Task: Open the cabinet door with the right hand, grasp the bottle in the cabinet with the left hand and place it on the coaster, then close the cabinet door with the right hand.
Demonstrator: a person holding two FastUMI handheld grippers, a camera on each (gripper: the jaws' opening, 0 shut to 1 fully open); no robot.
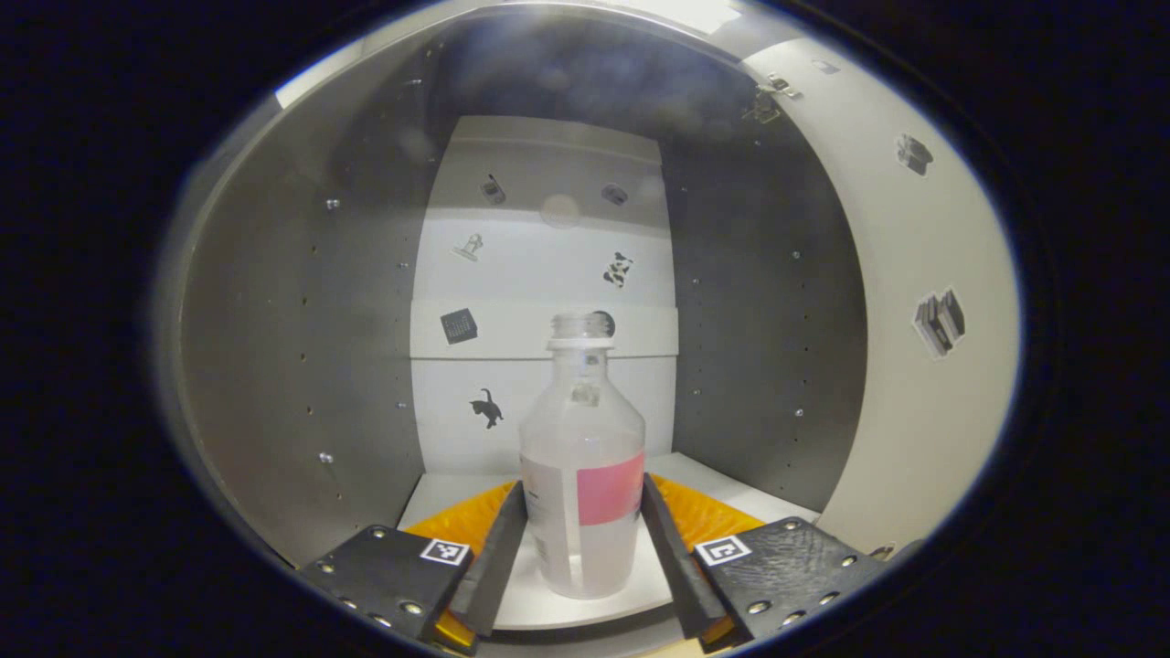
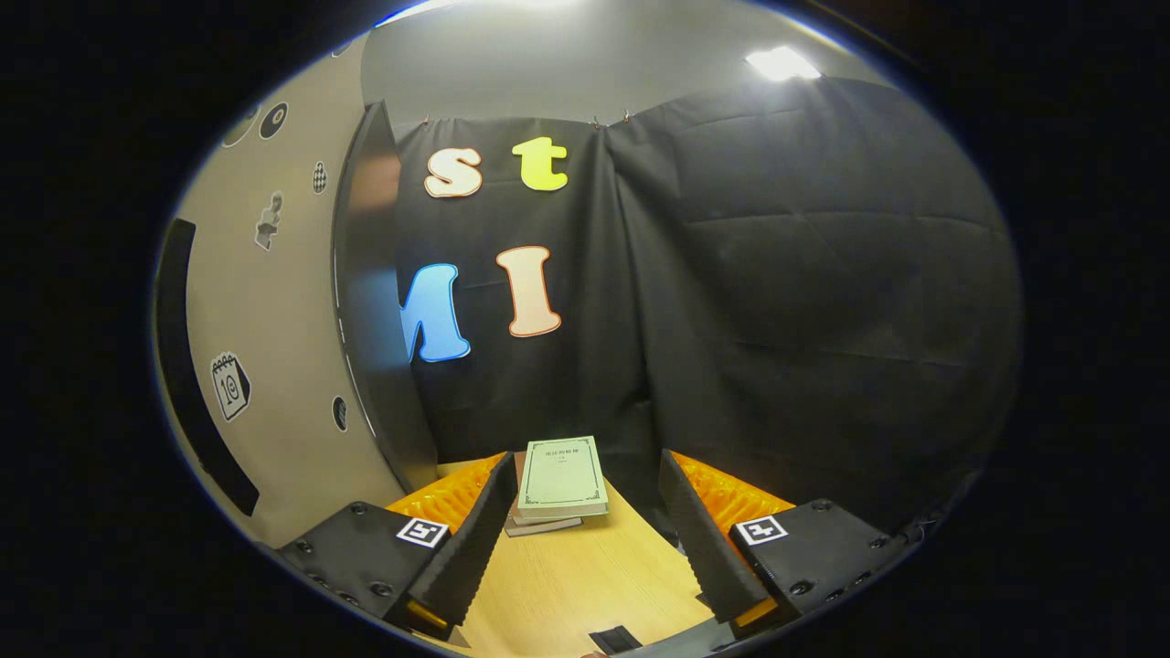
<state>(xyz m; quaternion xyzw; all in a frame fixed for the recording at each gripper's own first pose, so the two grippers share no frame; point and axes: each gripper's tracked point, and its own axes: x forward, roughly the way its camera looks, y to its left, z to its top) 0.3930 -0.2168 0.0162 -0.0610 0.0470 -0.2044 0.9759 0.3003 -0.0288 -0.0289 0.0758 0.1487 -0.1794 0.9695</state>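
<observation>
A clear bottle (image 1: 582,457) with a pink-and-white label and no cap in sight stands upright on the white cabinet shelf (image 1: 441,486). My left gripper (image 1: 583,484) reaches into the cabinet, and its two fingertips (image 1: 514,512) press against the bottle's sides at label height. The open cabinet door (image 1: 914,366) hangs to the right in the left gripper view. It appears edge-on (image 2: 370,302) at the left of the right gripper view. My right gripper (image 2: 585,480) is open over the wooden table (image 2: 585,576), holding nothing.
The cabinet's grey side walls (image 1: 283,366) close in on both sides of the bottle. A small stack of books (image 2: 560,475) lies on the table just beyond the right gripper. The cabinet's beige outer side (image 2: 274,366) carries stickers. A small dark object (image 2: 611,638) lies at the table's near edge.
</observation>
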